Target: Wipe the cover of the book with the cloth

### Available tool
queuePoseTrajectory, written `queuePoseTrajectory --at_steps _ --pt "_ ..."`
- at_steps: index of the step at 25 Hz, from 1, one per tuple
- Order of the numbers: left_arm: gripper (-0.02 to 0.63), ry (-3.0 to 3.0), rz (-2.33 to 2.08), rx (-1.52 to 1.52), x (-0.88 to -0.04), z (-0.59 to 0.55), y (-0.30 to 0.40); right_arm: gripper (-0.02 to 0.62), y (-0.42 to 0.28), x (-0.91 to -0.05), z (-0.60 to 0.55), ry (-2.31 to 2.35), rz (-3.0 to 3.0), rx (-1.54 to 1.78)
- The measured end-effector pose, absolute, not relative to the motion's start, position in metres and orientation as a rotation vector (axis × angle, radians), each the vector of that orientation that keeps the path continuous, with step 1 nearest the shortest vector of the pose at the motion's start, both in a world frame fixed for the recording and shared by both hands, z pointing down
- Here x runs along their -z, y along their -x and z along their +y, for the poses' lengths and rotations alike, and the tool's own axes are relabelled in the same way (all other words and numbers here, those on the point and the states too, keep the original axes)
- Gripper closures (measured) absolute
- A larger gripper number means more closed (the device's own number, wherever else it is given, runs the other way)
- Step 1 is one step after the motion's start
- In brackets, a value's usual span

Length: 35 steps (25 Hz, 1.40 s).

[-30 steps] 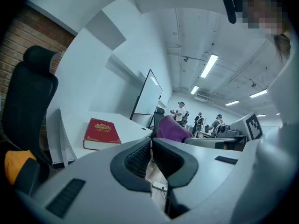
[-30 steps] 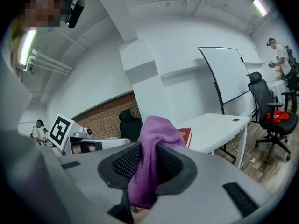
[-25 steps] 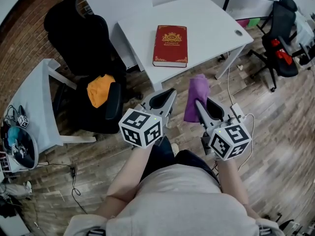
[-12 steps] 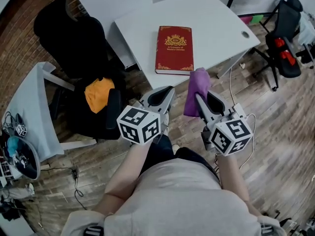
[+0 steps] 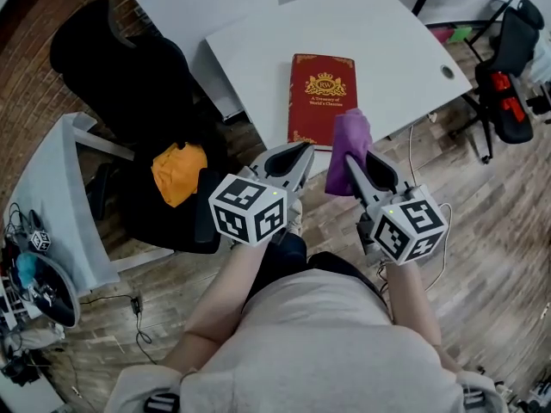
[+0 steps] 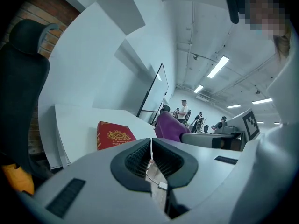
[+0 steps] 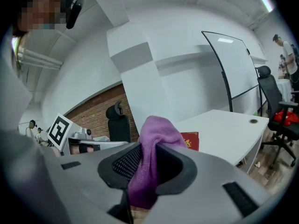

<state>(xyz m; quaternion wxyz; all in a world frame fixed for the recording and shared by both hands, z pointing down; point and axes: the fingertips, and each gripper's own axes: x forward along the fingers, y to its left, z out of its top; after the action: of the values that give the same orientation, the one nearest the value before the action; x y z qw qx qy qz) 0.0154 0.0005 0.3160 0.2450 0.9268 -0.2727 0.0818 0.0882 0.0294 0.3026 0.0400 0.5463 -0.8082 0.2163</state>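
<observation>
A person stands at a white worktop [image 5: 387,41] with a hand-held gripper in each hand. The right hand-held gripper [image 7: 145,164] is clamped on a soft purple cloth [image 7: 150,139]: the fuzzy fabric is pinched between the ribbed black pads, bunching in a rounded fold above them and hanging in a limp tail below. The left hand-held gripper [image 6: 151,148] has its jaws drawn together, the grooved dark pads meeting along a thin seam with nothing between them.

In the head view the cloth [image 5: 346,144] rises from the right hand-held gripper [image 5: 351,163], with the left hand-held gripper [image 5: 297,155] just beside it. The book [image 5: 323,99], a flat rectangular hardback with a deep red cover, gold emblem and gold corner ornaments, lies closed on the smooth worktop just ahead of both tips, its near edge close to the worktop's edge. The cloth overlaps its near right corner; whether they touch cannot be told.

Left of the left hand-held gripper stands a black padded office chair [image 5: 129,67] with a crumpled orange cloth [image 5: 178,172] on its seat. The floor [image 5: 491,205] below is wood plank.
</observation>
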Motion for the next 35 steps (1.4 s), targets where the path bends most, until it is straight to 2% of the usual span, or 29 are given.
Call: queuePoseTrajectory --at_steps 35 --pt "0.578 -2.540 -0.680 -0.240 -0.322 -0.146 -0.009 0.489 -0.082 -0.300 -0.122 -1.756 -2.433 -0.628"
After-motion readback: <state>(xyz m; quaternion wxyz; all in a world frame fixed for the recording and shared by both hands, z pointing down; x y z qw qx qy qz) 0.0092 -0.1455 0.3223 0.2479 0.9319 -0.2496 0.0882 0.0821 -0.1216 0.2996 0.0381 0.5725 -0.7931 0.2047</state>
